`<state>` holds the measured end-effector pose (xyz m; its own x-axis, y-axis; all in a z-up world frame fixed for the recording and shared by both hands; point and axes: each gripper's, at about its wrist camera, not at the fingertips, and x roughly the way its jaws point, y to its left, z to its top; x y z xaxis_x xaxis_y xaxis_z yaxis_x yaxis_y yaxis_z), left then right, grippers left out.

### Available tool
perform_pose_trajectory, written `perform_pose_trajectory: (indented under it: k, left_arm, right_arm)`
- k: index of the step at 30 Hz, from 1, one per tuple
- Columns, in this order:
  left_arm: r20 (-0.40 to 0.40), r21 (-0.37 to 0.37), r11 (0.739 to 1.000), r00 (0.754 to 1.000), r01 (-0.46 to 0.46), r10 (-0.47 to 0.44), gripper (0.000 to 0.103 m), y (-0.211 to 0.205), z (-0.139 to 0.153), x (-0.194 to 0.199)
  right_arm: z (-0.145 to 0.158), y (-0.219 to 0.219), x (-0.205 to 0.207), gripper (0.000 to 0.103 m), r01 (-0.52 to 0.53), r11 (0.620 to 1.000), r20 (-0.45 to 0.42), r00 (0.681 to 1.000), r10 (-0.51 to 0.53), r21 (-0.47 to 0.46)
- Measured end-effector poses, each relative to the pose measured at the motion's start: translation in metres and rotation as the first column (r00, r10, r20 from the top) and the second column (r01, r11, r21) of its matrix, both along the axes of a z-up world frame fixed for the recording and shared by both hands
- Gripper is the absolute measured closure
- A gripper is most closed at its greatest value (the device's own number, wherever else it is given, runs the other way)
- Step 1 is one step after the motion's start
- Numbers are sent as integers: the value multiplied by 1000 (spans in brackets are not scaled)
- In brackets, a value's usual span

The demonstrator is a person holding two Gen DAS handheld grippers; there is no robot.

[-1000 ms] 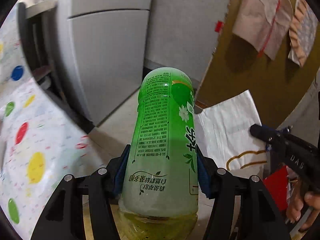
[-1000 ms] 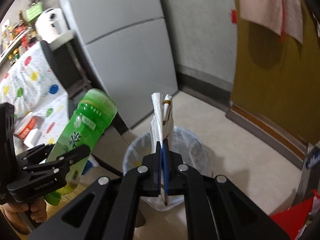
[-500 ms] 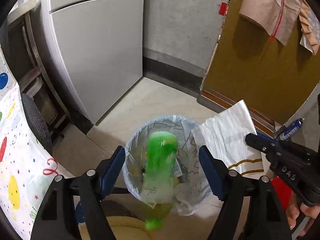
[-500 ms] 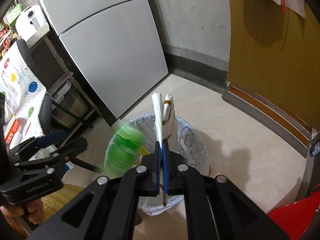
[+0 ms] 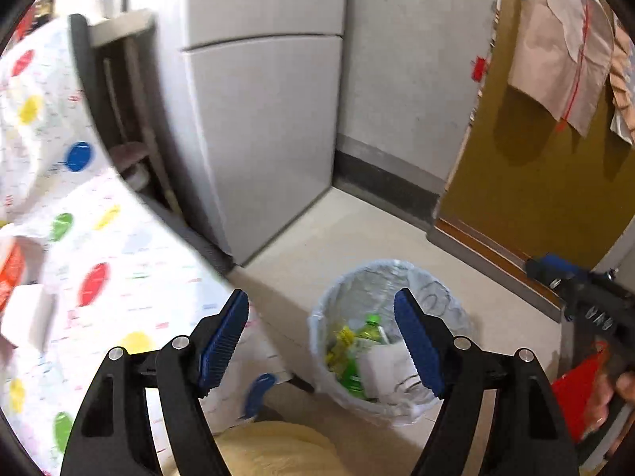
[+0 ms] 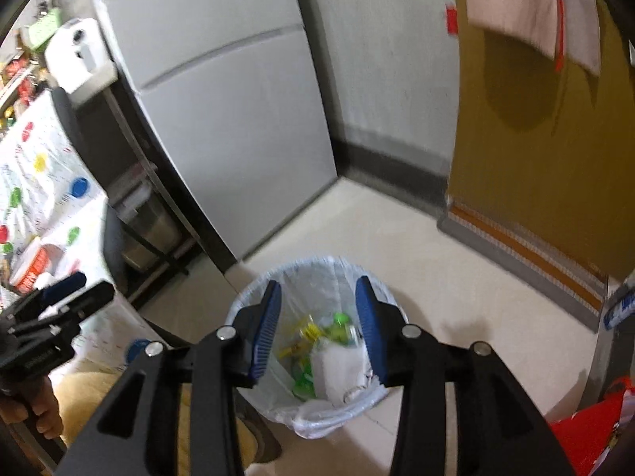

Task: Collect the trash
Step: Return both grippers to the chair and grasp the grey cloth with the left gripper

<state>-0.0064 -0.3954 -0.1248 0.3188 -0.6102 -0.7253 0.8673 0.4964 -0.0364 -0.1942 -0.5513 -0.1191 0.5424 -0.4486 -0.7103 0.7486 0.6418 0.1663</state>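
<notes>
Right wrist view: lined trash bin w/ green bottle & white napkin inside. Right hand-held gripper spread wide, empty. Left hand-held gripper wide too, empty.

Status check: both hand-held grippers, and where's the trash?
Left hand-held gripper open, empty. Right hand-held gripper open, empty, over the bin. Green bottle and white napkin lie in the bin. Nothing in the way.

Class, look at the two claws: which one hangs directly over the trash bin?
The right claw: its open blue pads frame the lined trash bin. The left claw is off to the side, nearer the spotted tablecloth.
</notes>
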Motion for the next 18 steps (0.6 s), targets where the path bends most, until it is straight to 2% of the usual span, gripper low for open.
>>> perform_pose_trajectory:
  k: [4, 7, 10, 12, 18]
  left_arm:
    - [-1, -19, 998, 998, -59, 59, 27, 37, 14, 9]
    - [12, -18, 994, 994, -110, 110, 27, 74, 21, 12]
    - [4, -21, 986, 986, -168, 168, 27, 109, 26, 21]
    - [-6, -18, 976, 976, -216, 216, 25, 133, 29, 29]
    - [9, -20, 934, 934, -356, 356, 25, 202, 34, 52]
  right_arm:
    - [32, 26, 12, 64, -58, 996, 55, 997, 62, -60]
    - [49, 53, 31, 64, -156, 983, 82, 983, 164, -92]
    - [61, 84, 54, 64, -283, 953, 98, 951, 294, -110]
    - [67, 109, 73, 64, -376, 917, 91, 917, 389, -133]
    - [72, 169, 124, 64, -560, 819, 47, 821, 569, -128]
